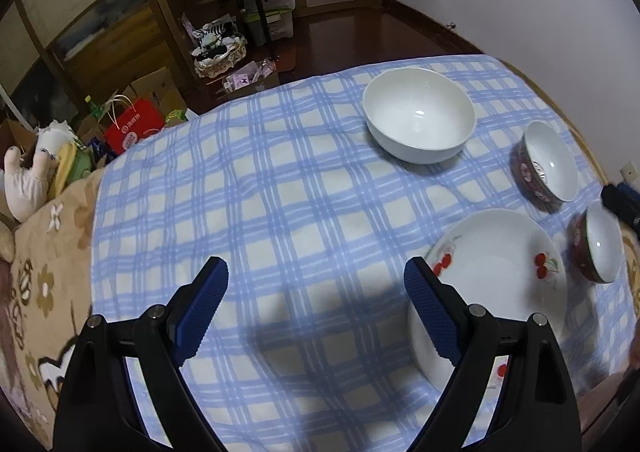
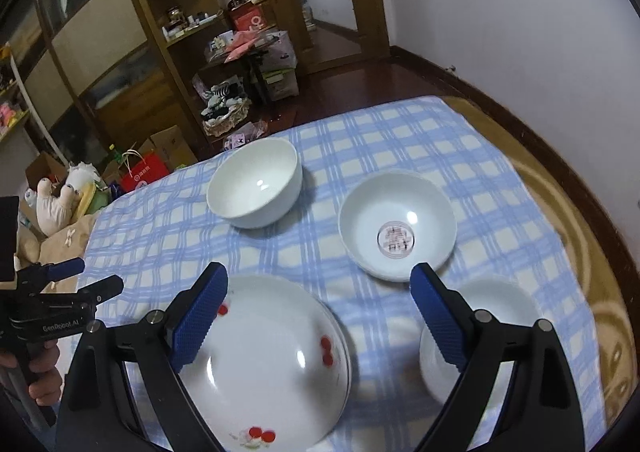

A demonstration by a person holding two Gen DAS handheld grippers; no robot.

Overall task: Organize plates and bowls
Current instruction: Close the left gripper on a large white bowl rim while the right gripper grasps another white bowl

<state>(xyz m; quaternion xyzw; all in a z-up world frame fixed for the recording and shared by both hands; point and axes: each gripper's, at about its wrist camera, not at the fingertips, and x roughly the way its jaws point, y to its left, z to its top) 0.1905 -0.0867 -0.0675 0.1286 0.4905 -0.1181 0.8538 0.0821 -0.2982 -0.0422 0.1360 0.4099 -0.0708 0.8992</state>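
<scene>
Cloth (image 1: 280, 188) in blue check lies bare between the wide-spread fingers (image 1: 202, 308) of the left gripper (image 1: 316, 276), which grips nothing. Just outside its right finger sits the cherry plate (image 1: 496, 276), partly hidden behind that finger; beyond it, further right, stand two small red-sided bowls (image 1: 546, 162), and ahead of the right fingertip the large white bowl (image 1: 420, 114).

The right gripper (image 2: 320, 280) also stands wide and empty: the plate lies under and inside its left finger (image 2: 200, 320), one small bowl (image 2: 472, 336) is behind its right finger, and the other (image 2: 398, 226) is just past the right fingertip.

Judging from this layout, the next step is probably nesting the two small bowls. To do it well, take one by the rim with a finger inside and one outside, lift it clear of the plate's edge, and lower it squarely so china does not knock
</scene>
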